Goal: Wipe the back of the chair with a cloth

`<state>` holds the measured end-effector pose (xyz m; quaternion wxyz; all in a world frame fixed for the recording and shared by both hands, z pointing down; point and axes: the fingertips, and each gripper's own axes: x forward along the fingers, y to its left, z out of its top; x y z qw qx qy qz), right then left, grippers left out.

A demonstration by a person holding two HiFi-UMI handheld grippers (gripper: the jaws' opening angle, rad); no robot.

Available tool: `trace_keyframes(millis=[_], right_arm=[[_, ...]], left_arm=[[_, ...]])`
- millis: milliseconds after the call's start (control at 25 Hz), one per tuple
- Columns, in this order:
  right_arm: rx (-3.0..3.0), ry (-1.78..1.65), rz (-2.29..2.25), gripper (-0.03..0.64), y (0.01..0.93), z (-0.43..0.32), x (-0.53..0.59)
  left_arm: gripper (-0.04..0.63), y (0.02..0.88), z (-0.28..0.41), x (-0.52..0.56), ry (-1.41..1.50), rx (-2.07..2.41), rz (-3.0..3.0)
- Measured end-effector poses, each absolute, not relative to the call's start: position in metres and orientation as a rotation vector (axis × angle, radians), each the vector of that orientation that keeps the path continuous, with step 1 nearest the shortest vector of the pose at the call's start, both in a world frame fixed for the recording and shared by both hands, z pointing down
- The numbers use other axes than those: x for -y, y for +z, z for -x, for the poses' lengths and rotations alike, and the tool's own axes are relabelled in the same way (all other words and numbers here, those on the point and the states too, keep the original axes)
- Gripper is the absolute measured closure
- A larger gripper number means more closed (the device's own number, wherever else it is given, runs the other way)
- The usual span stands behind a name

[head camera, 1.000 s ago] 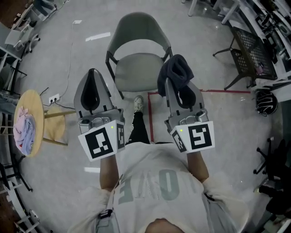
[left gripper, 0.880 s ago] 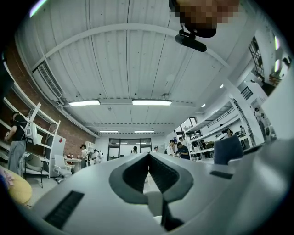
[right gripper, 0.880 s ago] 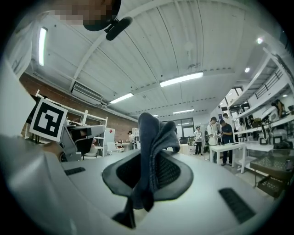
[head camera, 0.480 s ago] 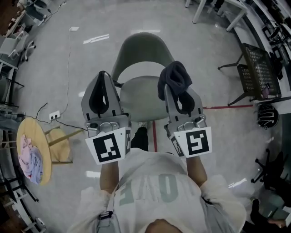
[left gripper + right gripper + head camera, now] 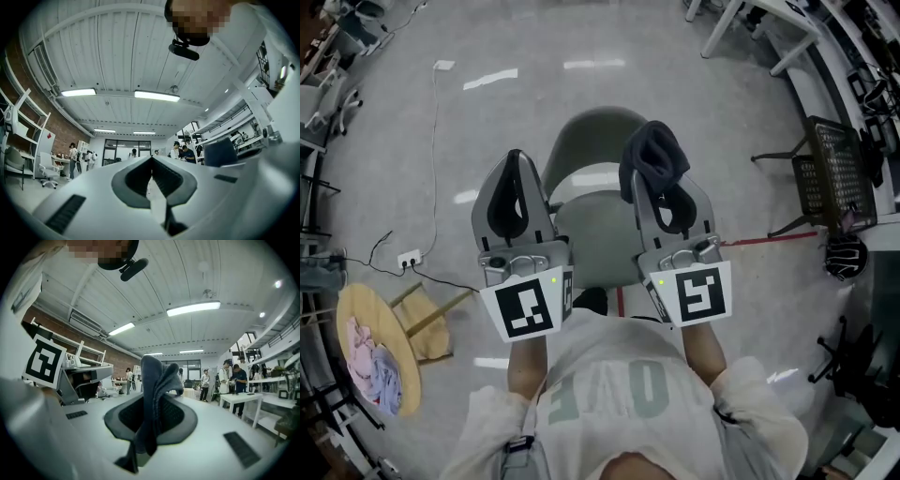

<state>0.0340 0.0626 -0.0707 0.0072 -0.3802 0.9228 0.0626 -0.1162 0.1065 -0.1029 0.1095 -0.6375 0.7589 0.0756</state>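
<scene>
A grey-green chair stands on the floor straight ahead in the head view, its curved back (image 5: 592,131) on the far side and its seat (image 5: 598,225) between my two grippers. My right gripper (image 5: 647,173) is shut on a dark blue-grey cloth (image 5: 652,155), which bunches up above the fingertips; in the right gripper view the cloth (image 5: 157,394) stands up between the jaws of the right gripper (image 5: 152,418). My left gripper (image 5: 514,157) is shut with nothing in it, and its jaws meet at the tip in the left gripper view (image 5: 151,160). Both grippers point upward, above the chair and apart from it.
A round wooden side table (image 5: 366,323) with pink and blue cloths lies at the lower left. A power strip (image 5: 410,256) with its cable is on the floor to the left. At the right are a black mesh chair (image 5: 830,169), a helmet (image 5: 844,255) and a red floor line (image 5: 759,238).
The person has stepped closer to the chair, so it now lies between and under the grippers. The side table has slid to the lower left. Both grippers stay shut, the cloth still held.
</scene>
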Motion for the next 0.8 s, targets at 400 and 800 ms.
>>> trace_keyframes(millis=[400,800], right_arm=[[-2.918,0.140,1.292,0.558,-0.070,-0.022,-0.005],[-2.951,0.099,1.288,0.558,-0.057,-0.052,0.022]], left_arm=[[0.580,-0.092,0.119,-0.032,0.217,-2.216,1.945],[0.580,-0.094,0.091,-0.011,0.175,-2.242,1.899]])
